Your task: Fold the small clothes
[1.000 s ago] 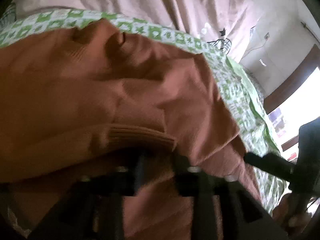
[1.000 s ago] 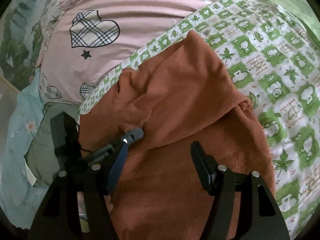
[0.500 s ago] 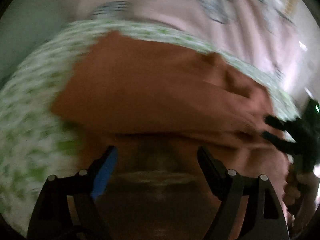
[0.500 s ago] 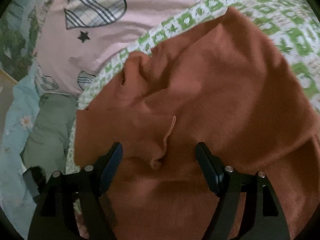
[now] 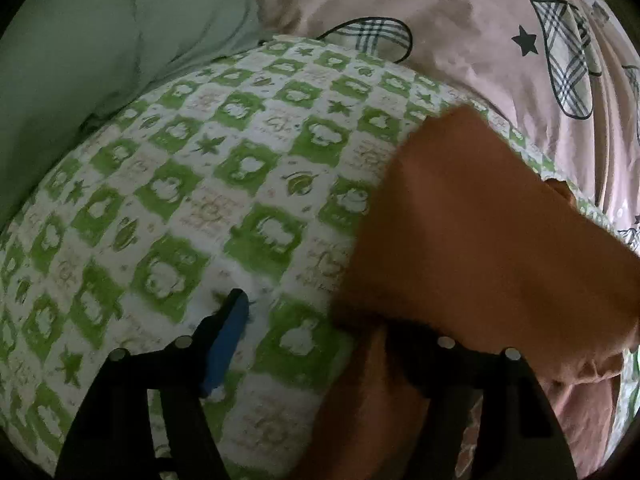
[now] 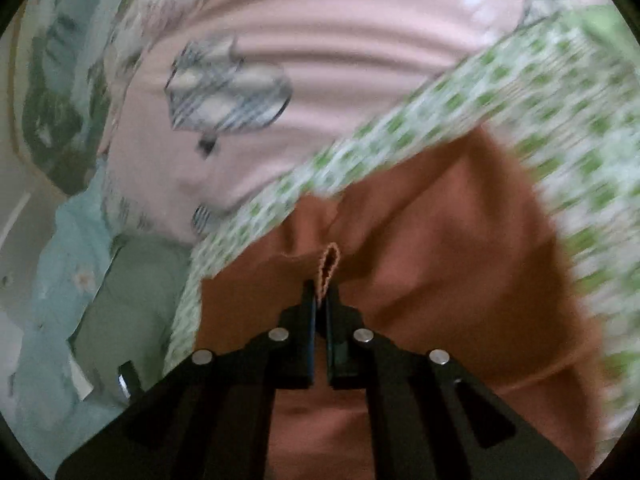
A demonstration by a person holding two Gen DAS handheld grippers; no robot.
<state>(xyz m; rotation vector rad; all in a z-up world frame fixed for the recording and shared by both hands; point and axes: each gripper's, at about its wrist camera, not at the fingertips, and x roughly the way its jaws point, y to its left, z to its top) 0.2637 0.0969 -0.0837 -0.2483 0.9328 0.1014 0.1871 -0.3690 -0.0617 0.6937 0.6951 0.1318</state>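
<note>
A rust-orange garment [image 5: 480, 232] lies on a green-and-white checked mat [image 5: 208, 184]. In the left wrist view my left gripper [image 5: 316, 320] is open at the garment's left edge. Its blue-padded left finger [image 5: 228, 336] rests over the bare mat, and its right finger is hidden under the orange cloth. In the right wrist view the garment [image 6: 440, 240] fills the lower middle. My right gripper [image 6: 320, 300] is shut on a small fold of its edge [image 6: 329, 264], which sticks up between the jaws.
A pink sheet with plaid hearts [image 5: 460, 12] lies beyond the mat, and shows in the right wrist view [image 6: 320, 60] too. A grey-green pillow [image 5: 100, 32] sits at the far left. Light blue floral bedding [image 6: 68, 264] lies to the left.
My right gripper has closed on a fold of the orange garment. My left gripper has opened, released the cloth and swung left, so the mat now fills its view.
</note>
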